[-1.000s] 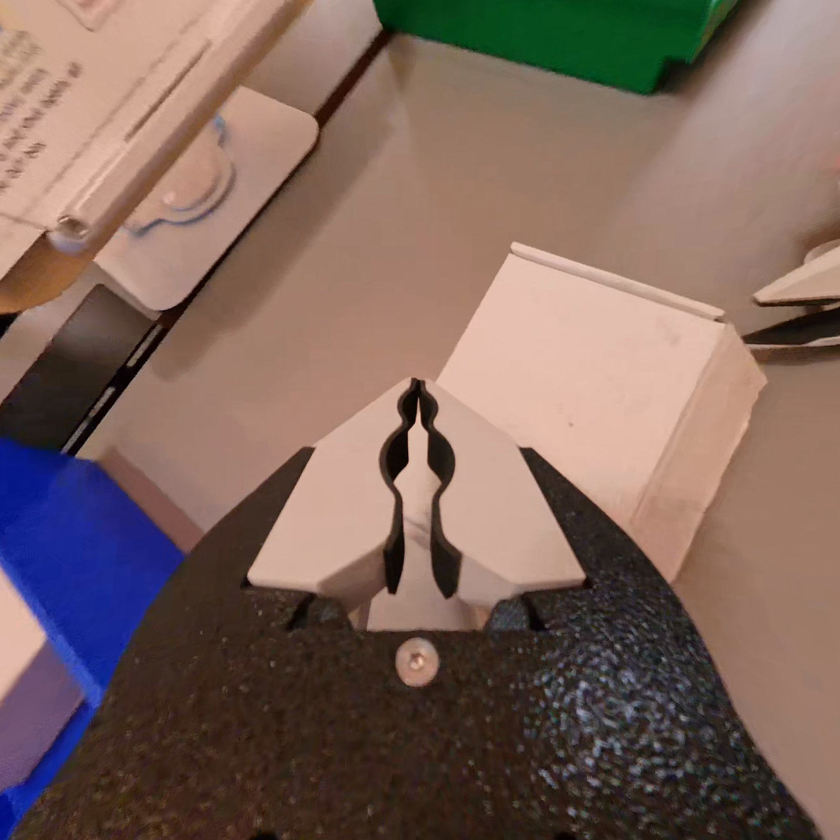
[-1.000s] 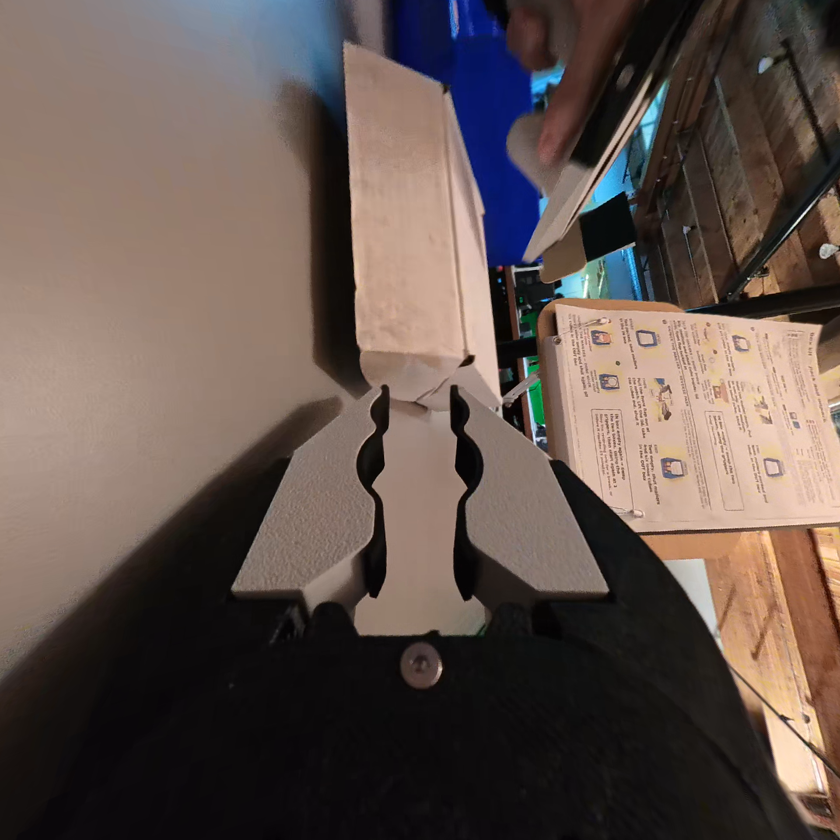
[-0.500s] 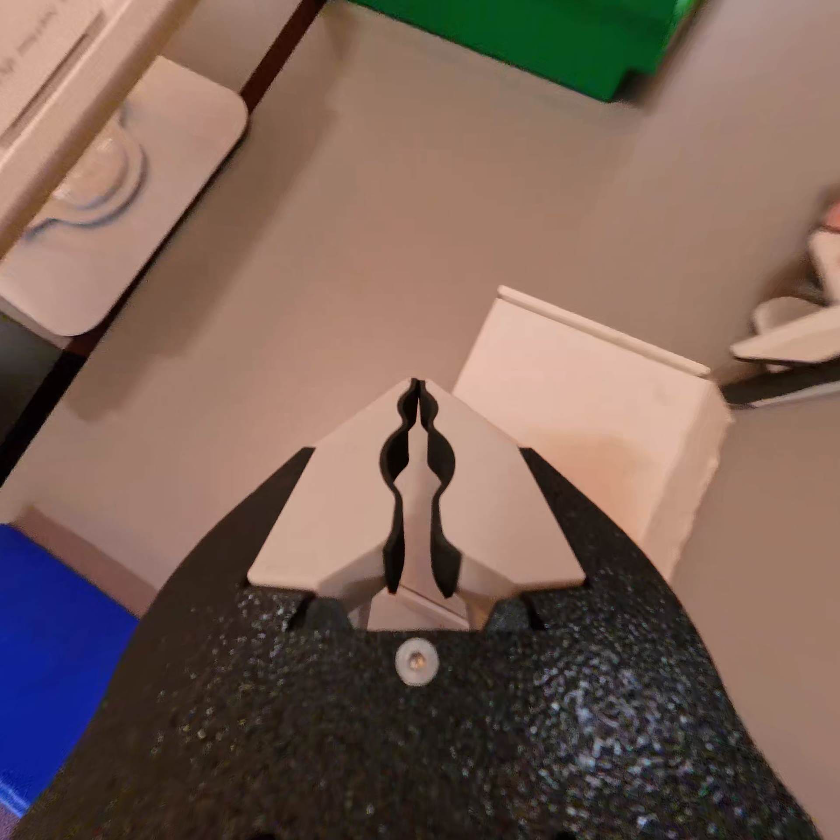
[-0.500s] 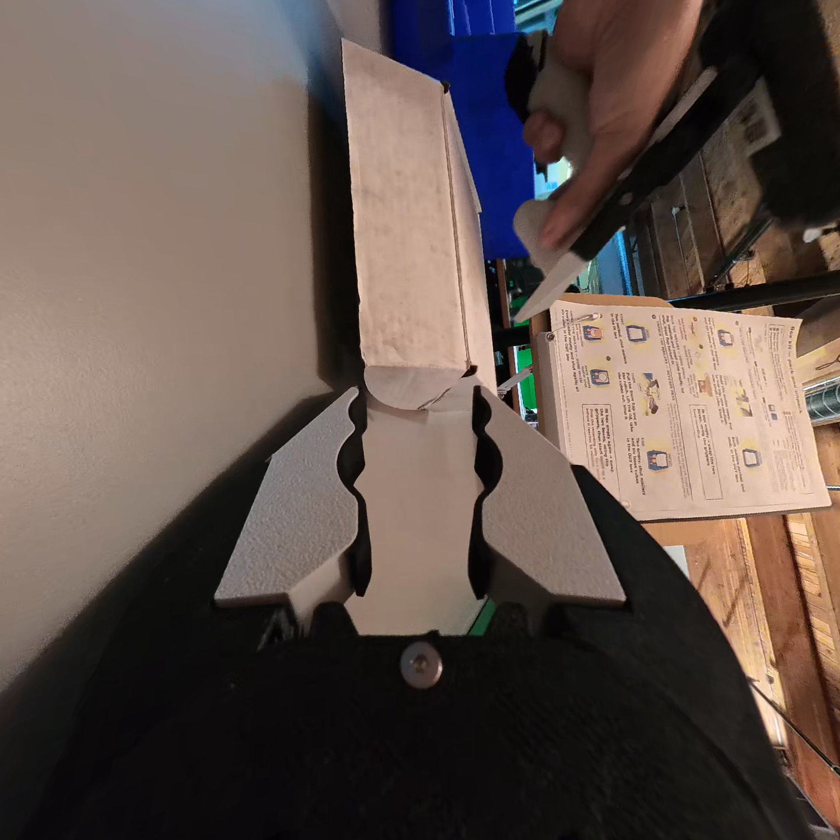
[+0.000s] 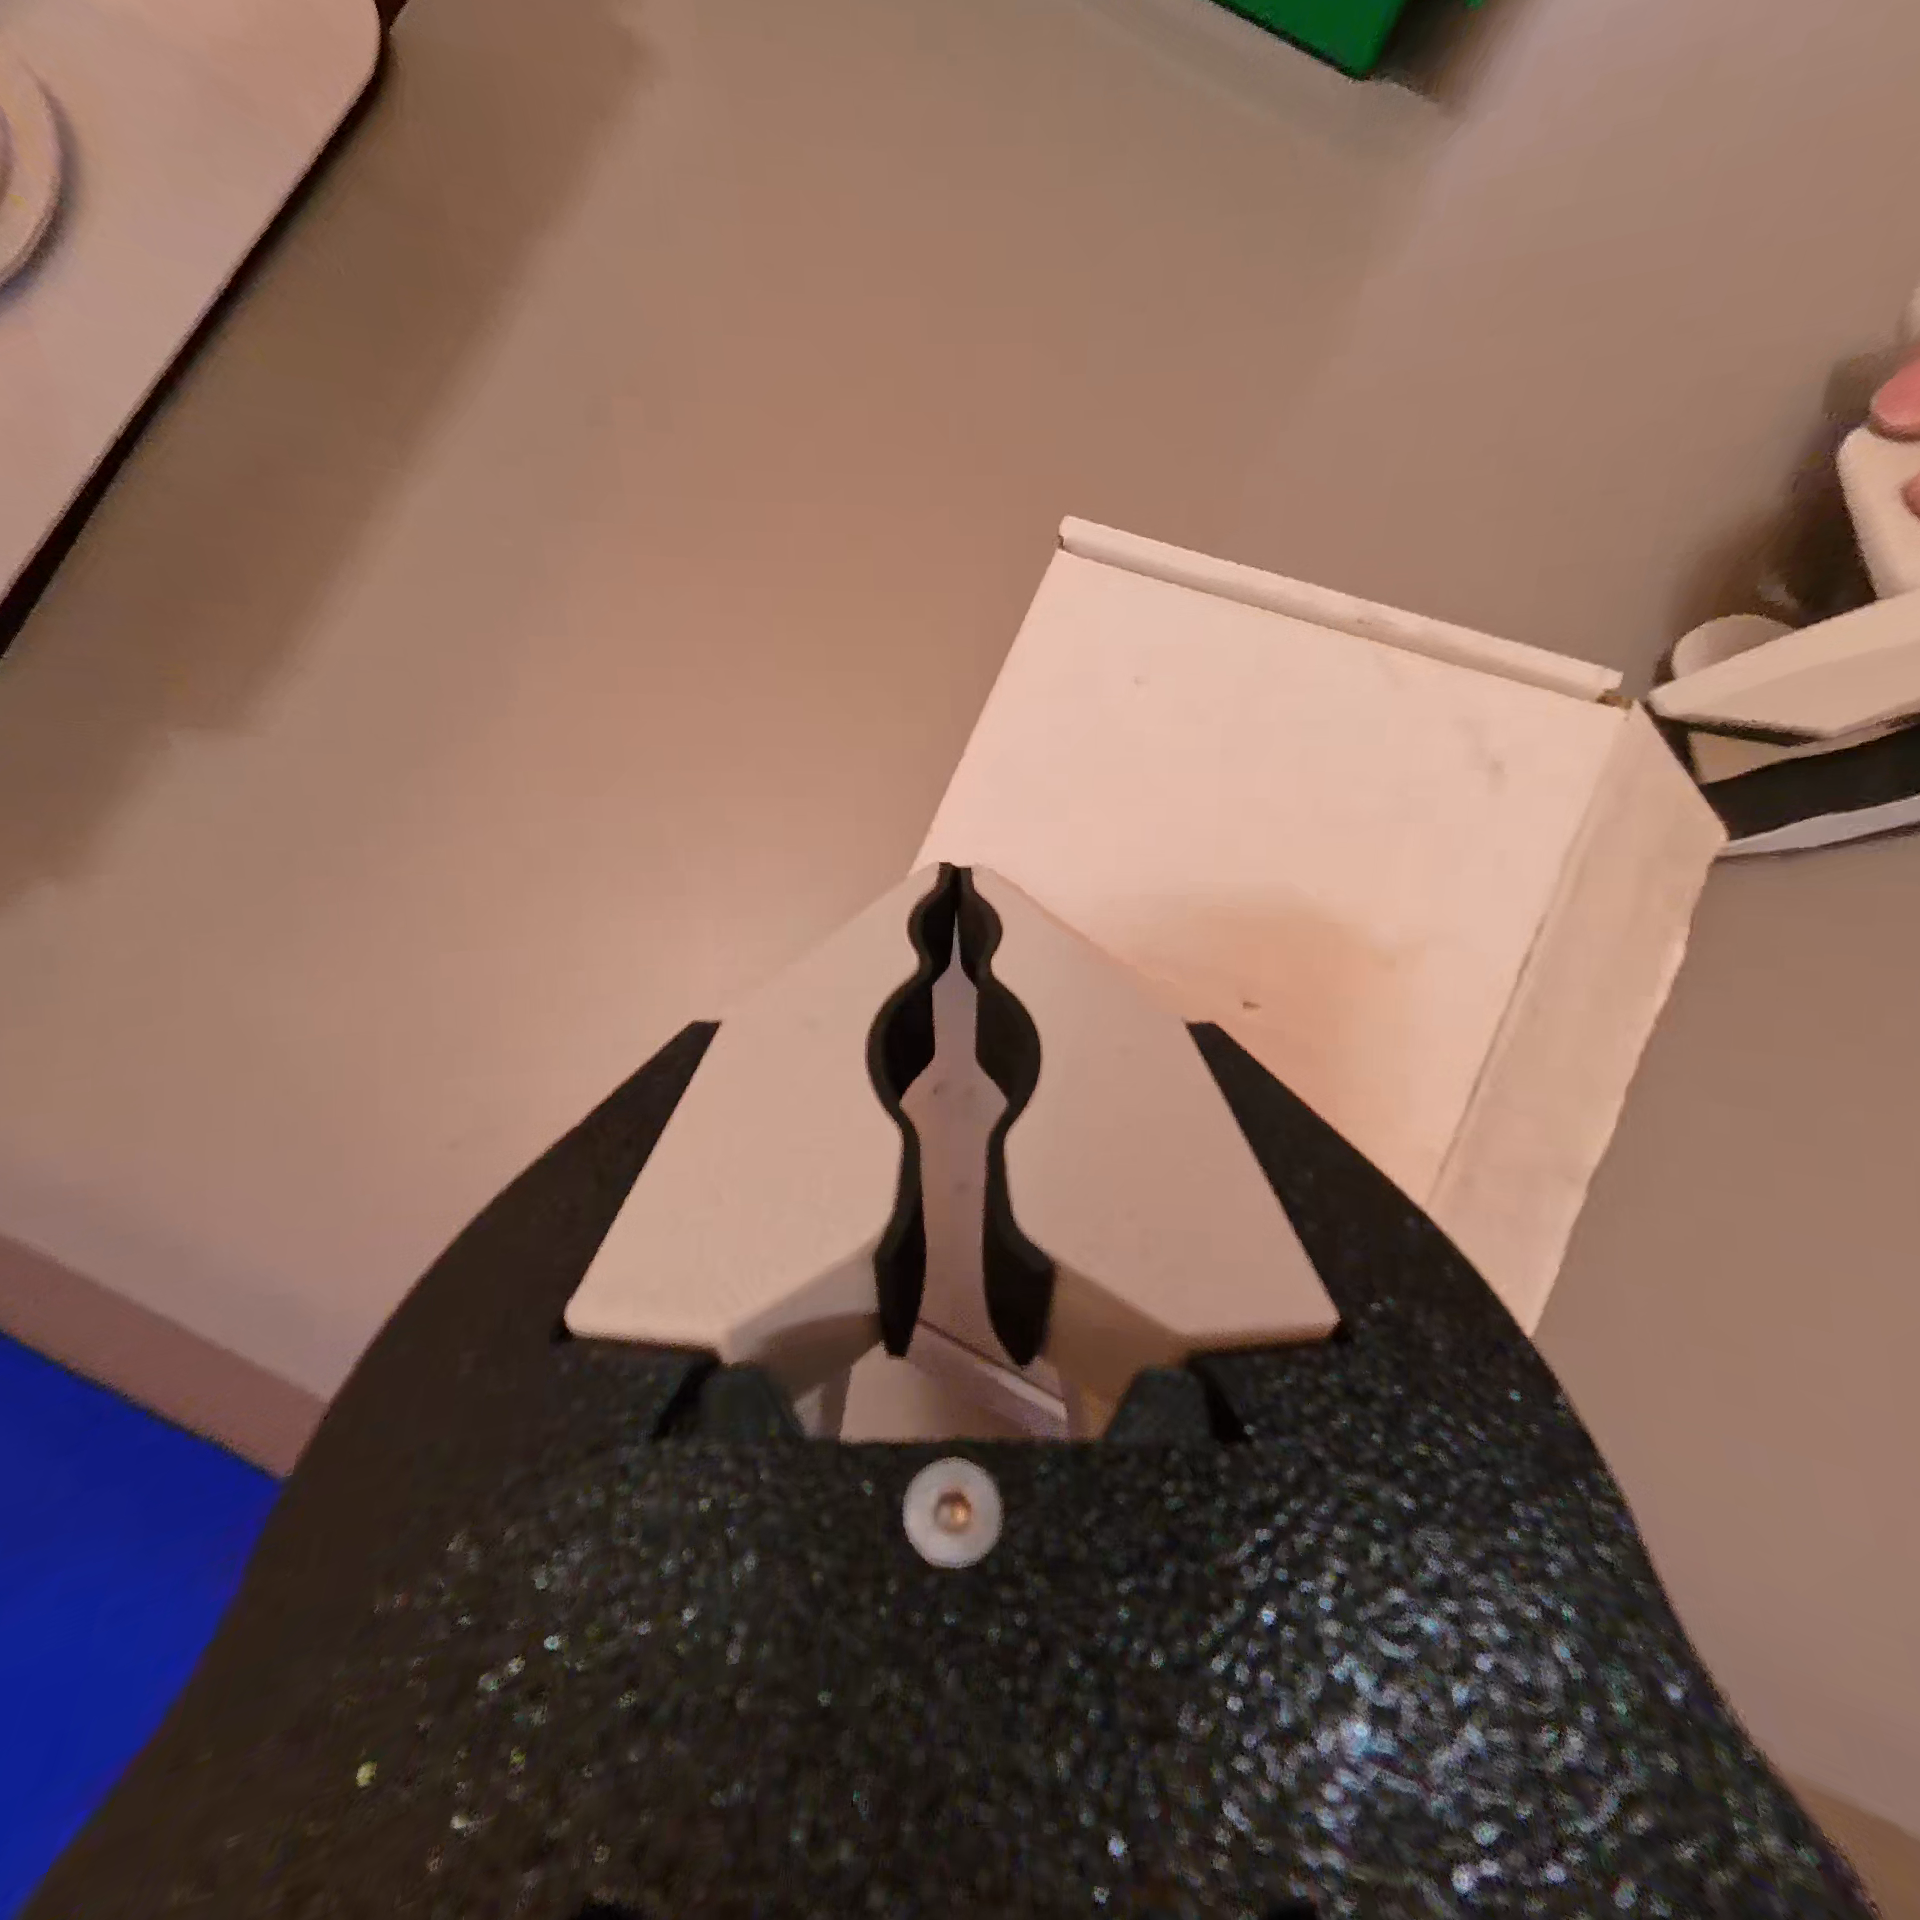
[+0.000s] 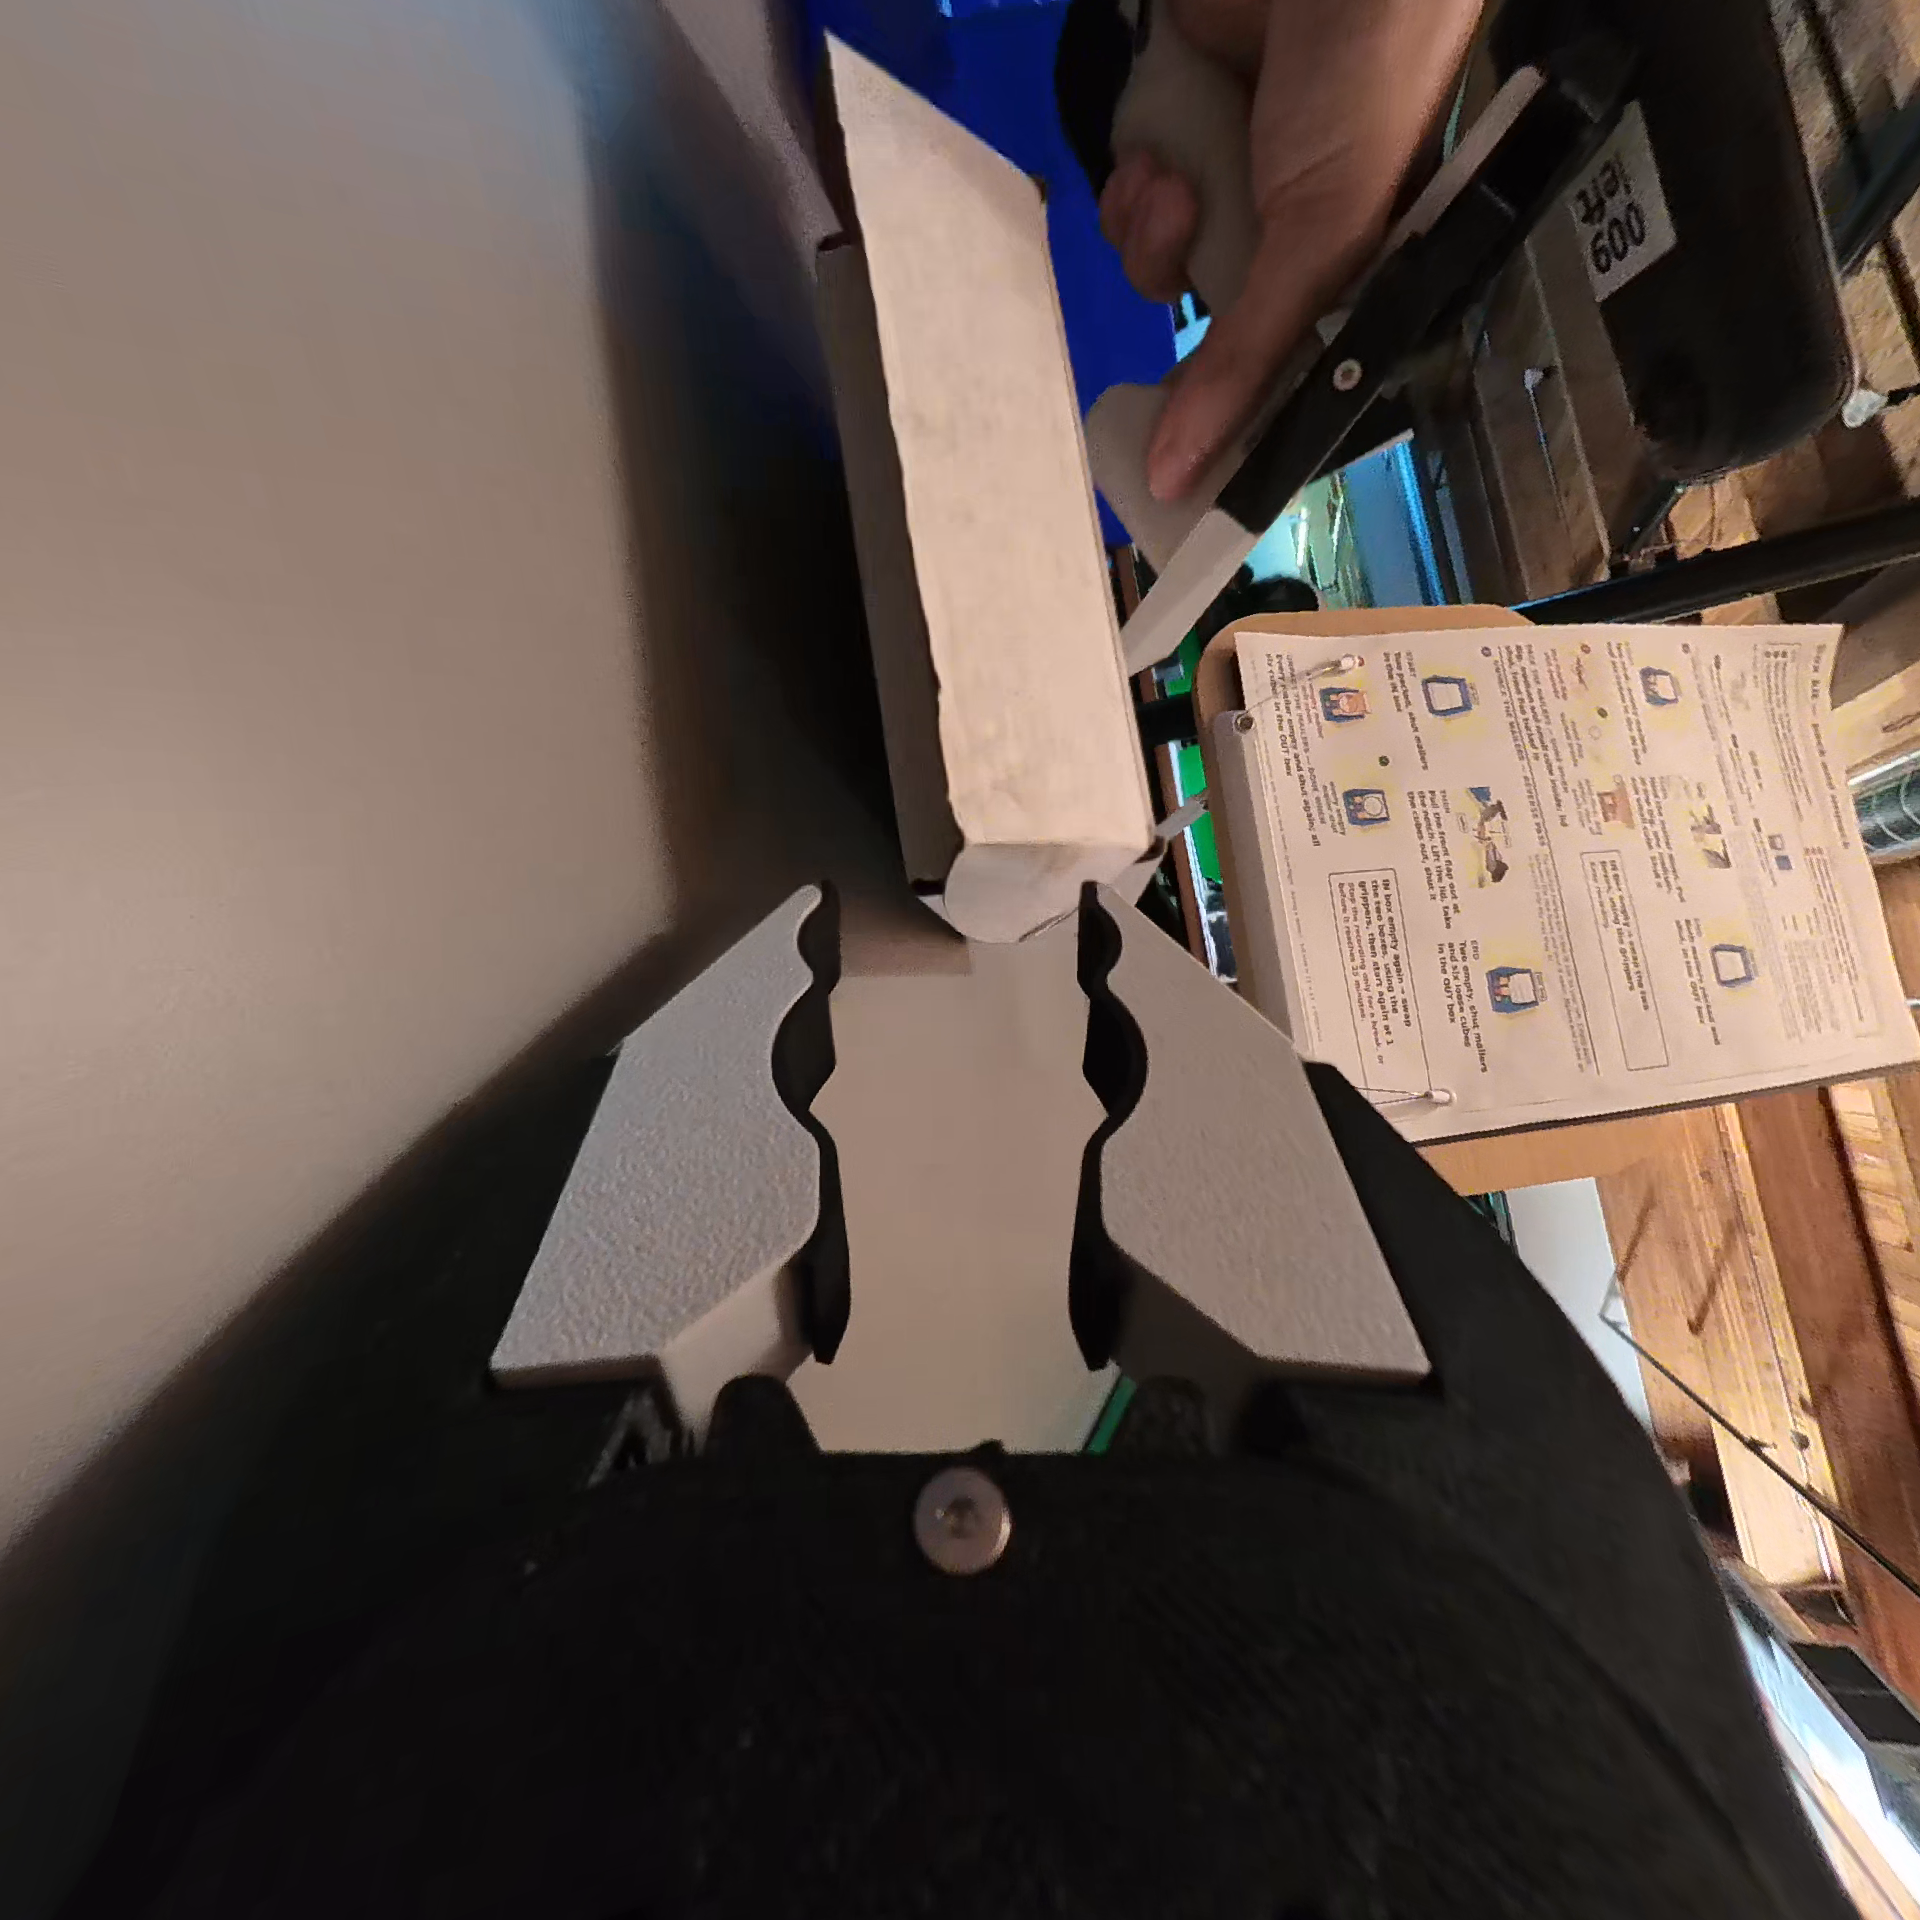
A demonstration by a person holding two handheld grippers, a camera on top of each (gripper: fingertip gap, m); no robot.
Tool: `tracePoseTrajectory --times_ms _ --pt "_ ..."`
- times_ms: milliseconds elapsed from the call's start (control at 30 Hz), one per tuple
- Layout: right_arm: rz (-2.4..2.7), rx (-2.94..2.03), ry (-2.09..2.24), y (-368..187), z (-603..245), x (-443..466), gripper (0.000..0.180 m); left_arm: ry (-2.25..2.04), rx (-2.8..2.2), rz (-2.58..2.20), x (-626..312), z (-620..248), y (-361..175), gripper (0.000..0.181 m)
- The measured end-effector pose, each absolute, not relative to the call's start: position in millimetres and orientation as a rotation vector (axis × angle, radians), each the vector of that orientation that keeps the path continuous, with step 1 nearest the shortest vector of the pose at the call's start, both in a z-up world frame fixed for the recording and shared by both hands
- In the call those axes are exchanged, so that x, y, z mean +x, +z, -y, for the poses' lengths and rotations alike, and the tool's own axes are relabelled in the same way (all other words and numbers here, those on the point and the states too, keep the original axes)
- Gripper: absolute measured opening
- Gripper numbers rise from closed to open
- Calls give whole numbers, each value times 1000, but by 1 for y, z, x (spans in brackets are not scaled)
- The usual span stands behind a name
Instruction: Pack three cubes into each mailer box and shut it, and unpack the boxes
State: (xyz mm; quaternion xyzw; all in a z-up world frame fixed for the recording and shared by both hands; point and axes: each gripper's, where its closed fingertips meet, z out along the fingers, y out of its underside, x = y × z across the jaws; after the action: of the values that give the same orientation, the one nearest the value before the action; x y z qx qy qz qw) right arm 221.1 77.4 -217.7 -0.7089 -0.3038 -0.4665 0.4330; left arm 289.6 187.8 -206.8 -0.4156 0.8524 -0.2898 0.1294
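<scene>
A white mailer box point(image 5: 1299, 821) lies shut on the grey-brown table. My left gripper point(image 5: 954, 902) is shut and empty, hovering over the box's near left part. My right gripper point(image 6: 956, 914) is open at the box's end, with the end flap point(image 6: 997, 883) between its tips. In the right wrist view the box point(image 6: 987, 499) runs away from me, and a hand holds the left gripper point(image 6: 1143, 634) beside it. The right gripper's fingers point(image 5: 1787, 707) show at the box's right corner in the left wrist view. No cubes are visible.
A green bin point(image 5: 1340, 31) stands at the far edge and a blue bin point(image 5: 104, 1507) at the near left. A white pad point(image 5: 156, 208) lies at the top left. A clipboard with an instruction sheet point(image 6: 1558, 862) stands to the right.
My right gripper has opened wider at the box's end flap. My left gripper, still shut, has moved forward and down over the box.
</scene>
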Motion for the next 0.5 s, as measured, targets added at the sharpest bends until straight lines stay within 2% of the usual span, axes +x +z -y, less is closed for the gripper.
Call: tracePoseTrajectory --times_ms 33,200,367,500 --pt "750 -1765 -1177 -216 -79 223 43 -859 -1228 -2469 290 -188 -207 0" --pt "614 -1776 -1219 -203 -84 231 21 -921 -1278 -2413 292 -190 -207 0" --pt "434 -1837 -1106 -201 -77 232 11 -889 -1300 -2394 294 -191 -207 0" --pt "200 -1833 -831 -195 -78 226 7 -860 -1320 -2372 295 -192 -208 0"
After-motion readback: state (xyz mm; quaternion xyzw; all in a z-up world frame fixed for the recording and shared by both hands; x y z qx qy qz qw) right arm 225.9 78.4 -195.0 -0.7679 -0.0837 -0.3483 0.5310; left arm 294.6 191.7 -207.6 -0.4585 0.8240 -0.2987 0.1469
